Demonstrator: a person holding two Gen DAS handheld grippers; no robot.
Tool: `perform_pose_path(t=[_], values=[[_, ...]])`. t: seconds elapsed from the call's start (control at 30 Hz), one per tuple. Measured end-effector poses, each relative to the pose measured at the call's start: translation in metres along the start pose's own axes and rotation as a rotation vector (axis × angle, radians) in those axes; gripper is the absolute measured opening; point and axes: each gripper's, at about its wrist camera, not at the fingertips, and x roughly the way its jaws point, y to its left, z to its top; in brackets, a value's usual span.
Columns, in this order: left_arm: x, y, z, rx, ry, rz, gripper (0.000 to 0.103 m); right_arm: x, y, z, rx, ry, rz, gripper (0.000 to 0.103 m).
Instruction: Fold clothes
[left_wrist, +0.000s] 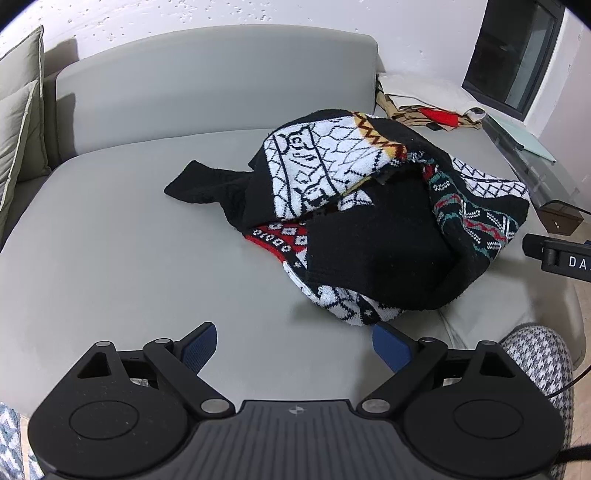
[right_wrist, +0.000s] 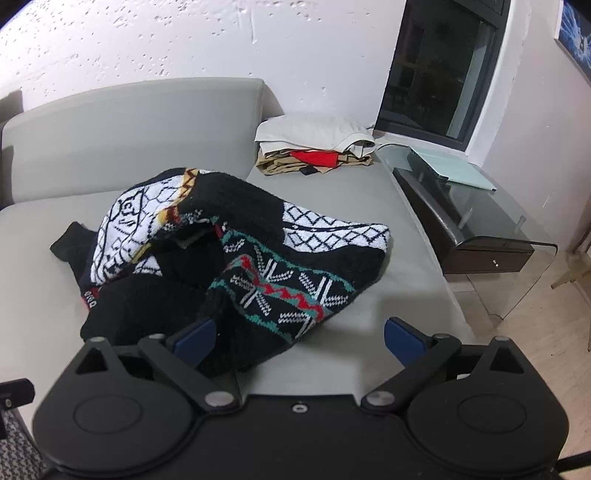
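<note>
1. one patterned black knit sweater (left_wrist: 369, 221) lies crumpled in a heap on the grey sofa seat (left_wrist: 129, 258).
2. one stack of folded clothes (right_wrist: 314, 147) sits at the seat's far corner, well apart from the sweater.
3. two grippers: the left gripper (left_wrist: 295, 345) is spread wide and empty over bare seat.
4. the right gripper (right_wrist: 299, 339) is also wide and grips nothing, its left pad (right_wrist: 195, 341) at the sweater's near edge.
5. one glass side table (right_wrist: 480, 206) stands beside the sofa.

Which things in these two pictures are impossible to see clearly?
- Sweater: crumpled in both views; its own folds hide the sleeves and neck.
- Folded pile: only edges show, so the lower garments cannot be identified.
- Right gripper in the left wrist view: cut off by the frame edge.
- Left gripper: open over the sofa.
</note>
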Motion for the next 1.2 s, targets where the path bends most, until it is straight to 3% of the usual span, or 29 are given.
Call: perform_pose_path(t=[0.6,0.7,0.77,0.87,0.93,1.03,1.13,1.17,1.2], values=[[0.024,0.007,-0.001,-0.029,0.056,-0.013,0.092,0.019,0.027,-0.004,-0.136,0.064,-0.059,0.103],[0.029,0.014,0.0,-0.044,0.065,-0.012,0.092,0.02,0.025,-0.001,-0.108,0.041,-0.028,0.103],[0.028,0.021,0.0,-0.052,0.051,-0.003,0.091,0.015,0.014,0.002,-0.049,-0.014,0.042,0.102],[0.027,0.032,0.001,-0.061,0.023,0.01,0.086,0.01,0.003,0.001,-0.088,-0.074,0.292,0.094],[0.026,0.036,0.0,-0.064,0.006,0.003,0.083,0.012,0.011,-0.005,-0.164,-0.077,0.39,0.091],[0.024,0.04,-0.001,-0.068,-0.02,-0.011,0.079,0.023,0.033,-0.013,-0.297,-0.064,0.387,0.088],[0.022,0.045,-0.002,-0.072,-0.045,-0.025,0.079,0.051,0.046,-0.011,-0.277,0.022,0.309,0.086],[0.023,0.047,-0.003,-0.073,-0.046,-0.024,0.079,0.061,0.043,-0.008,-0.224,0.043,0.296,0.076],[0.024,0.049,-0.003,-0.08,-0.042,-0.018,0.079,0.07,0.04,-0.005,-0.172,0.064,0.282,0.059]])
